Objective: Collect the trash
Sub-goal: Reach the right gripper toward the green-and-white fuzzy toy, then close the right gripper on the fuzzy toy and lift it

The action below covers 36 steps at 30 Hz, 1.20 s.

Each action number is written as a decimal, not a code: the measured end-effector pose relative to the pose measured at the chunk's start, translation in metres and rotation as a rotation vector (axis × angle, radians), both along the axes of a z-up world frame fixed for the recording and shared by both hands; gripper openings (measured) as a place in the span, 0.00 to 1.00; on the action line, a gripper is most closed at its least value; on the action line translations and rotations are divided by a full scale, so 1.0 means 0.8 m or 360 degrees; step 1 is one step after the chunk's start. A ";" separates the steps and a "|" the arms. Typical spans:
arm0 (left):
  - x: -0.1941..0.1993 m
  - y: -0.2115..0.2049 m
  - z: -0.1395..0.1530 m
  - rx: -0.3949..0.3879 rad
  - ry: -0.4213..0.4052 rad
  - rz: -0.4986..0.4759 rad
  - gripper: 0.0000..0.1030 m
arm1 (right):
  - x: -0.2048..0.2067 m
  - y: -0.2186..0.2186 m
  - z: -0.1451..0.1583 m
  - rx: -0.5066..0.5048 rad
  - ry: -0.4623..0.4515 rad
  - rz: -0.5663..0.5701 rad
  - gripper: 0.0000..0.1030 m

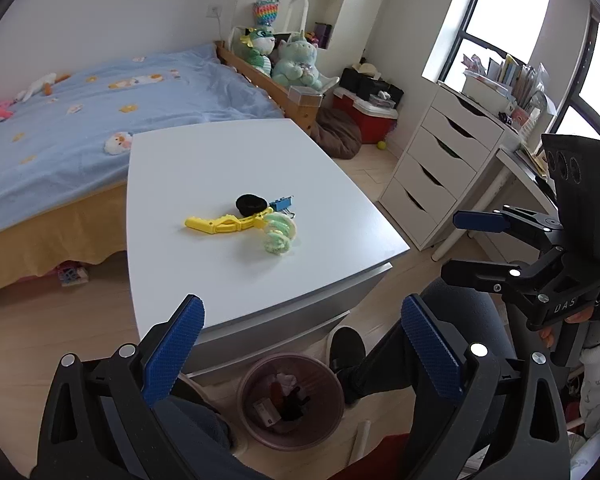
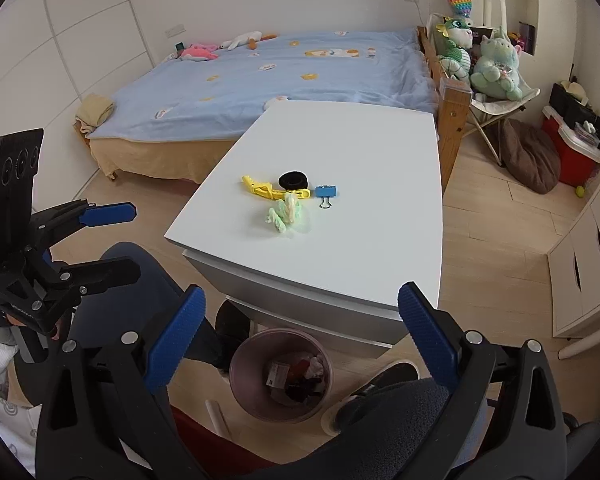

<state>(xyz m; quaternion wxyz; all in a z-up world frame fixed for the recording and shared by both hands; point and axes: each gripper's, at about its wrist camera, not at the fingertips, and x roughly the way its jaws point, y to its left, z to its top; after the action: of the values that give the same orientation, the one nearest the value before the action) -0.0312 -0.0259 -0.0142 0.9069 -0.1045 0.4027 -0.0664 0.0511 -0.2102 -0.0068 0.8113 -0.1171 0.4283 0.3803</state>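
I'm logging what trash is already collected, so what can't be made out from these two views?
- Bin contents: in both views the trash bin holds small dark and white scraps, too small to identify.
- Bin's near rim: the left wrist view's own left hand-held gripper crosses it.
- Under the white table: hidden by its top in both views.
- Black round item: too small to name.

pale letters "das" on the black body of the right gripper [image 1: 466, 246]
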 end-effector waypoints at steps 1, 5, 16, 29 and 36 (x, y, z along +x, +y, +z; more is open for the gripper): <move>0.000 0.003 0.001 0.0000 -0.0004 0.0009 0.92 | 0.002 0.004 0.001 -0.0005 -0.0006 0.0009 0.93; 0.001 0.015 0.004 0.0005 -0.0013 0.0044 0.92 | 0.012 0.019 0.003 -0.0017 -0.0020 0.0049 0.93; 0.003 0.049 0.001 0.0009 -0.0012 0.0139 0.92 | 0.054 0.082 -0.016 -0.0146 -0.0029 0.0224 0.93; -0.004 0.066 -0.006 -0.0047 -0.0006 0.0200 0.92 | 0.088 0.153 -0.064 -0.0392 -0.0011 0.0459 0.93; -0.007 0.073 -0.009 -0.0074 -0.0004 0.0217 0.92 | 0.096 0.175 -0.095 -0.0500 0.0033 0.0515 0.77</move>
<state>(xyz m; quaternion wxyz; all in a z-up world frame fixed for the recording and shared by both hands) -0.0366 0.0328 -0.0212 0.9072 -0.1527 0.3918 -0.0140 0.1282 -0.0702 -0.0827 0.7071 -0.3052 0.4664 0.4352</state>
